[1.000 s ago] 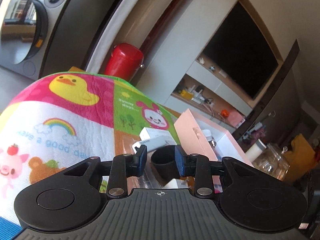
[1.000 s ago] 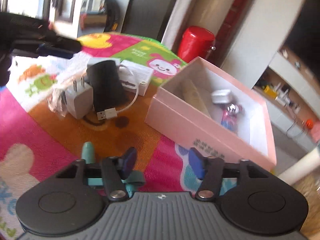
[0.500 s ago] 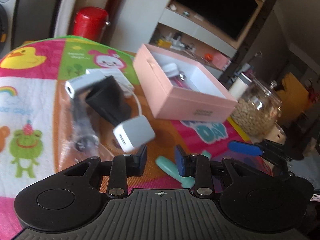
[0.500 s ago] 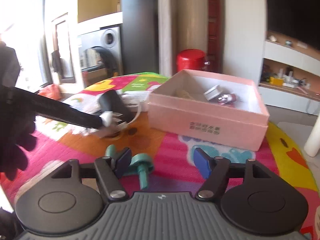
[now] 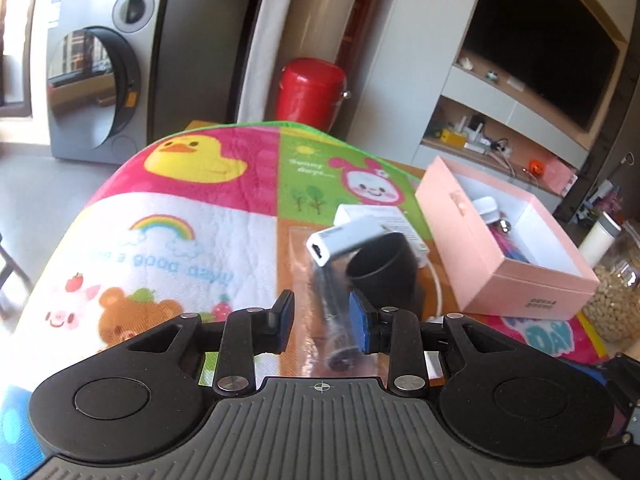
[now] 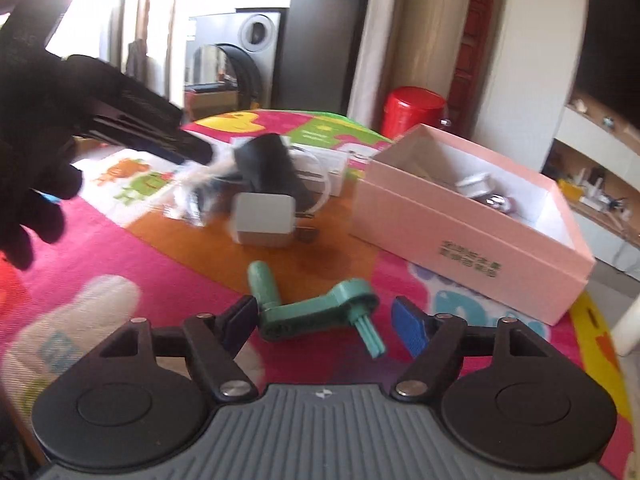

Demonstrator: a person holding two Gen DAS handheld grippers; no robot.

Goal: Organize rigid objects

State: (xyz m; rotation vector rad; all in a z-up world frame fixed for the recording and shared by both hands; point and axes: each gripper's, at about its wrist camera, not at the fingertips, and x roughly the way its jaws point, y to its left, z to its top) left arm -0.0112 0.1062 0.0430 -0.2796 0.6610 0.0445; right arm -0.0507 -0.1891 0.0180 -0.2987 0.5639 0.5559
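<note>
Hovering low over the cartoon play mat (image 5: 172,240), left gripper (image 5: 322,322) has jaws narrow, with a clear bag (image 5: 336,320) holding a white adapter (image 5: 344,242) in the gap; contact looks likely, but motion blur means I cannot tell if it's clamped. Black cylinder (image 5: 384,276) sits at 1 o'clock, partly behind the adapter. Pink box (image 5: 516,276) at 2 o'clock, contents half hidden by its wall. Right gripper (image 6: 324,326) jaws wide, green plastic crank (image 6: 316,312) on the mat between them, untouched. White charger cube (image 6: 262,220) at 12 o'clock. Gloved hand (image 6: 36,152) at 10 o'clock, cut off by the frame edge.
</note>
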